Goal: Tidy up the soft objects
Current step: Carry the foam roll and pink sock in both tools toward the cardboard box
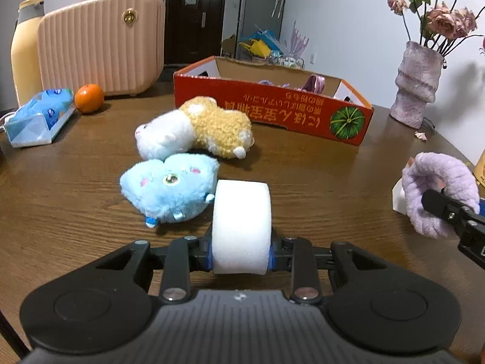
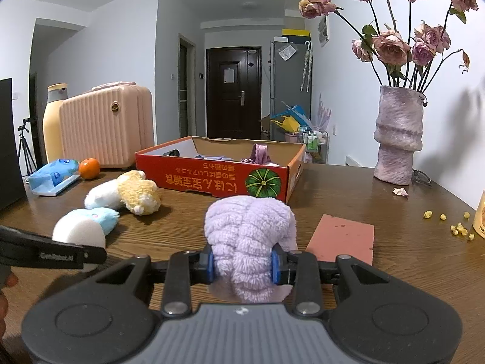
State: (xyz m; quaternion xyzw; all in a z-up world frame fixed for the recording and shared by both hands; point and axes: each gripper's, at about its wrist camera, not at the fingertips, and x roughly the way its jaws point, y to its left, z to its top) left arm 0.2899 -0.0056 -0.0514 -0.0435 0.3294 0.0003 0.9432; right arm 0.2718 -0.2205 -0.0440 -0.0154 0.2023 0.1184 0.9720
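Clamping the white foam roll (image 1: 241, 227), the left tool (image 1: 241, 256) matches the right tool (image 2: 242, 265), which pinches the purple scrunchie (image 2: 250, 236); both need lifting toward the red box (image 1: 272, 107) at twelve o'clock.

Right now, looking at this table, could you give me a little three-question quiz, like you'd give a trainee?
1. True or false: the left gripper is shut on a white sponge.
2. What does the right gripper hold? A) the orange B) a purple fluffy item C) the tissue pack
3. Fill in: the blue plush lies on the ____, outside the red cardboard box.

Key: 1 true. 2 B, the purple fluffy item. 3 table.
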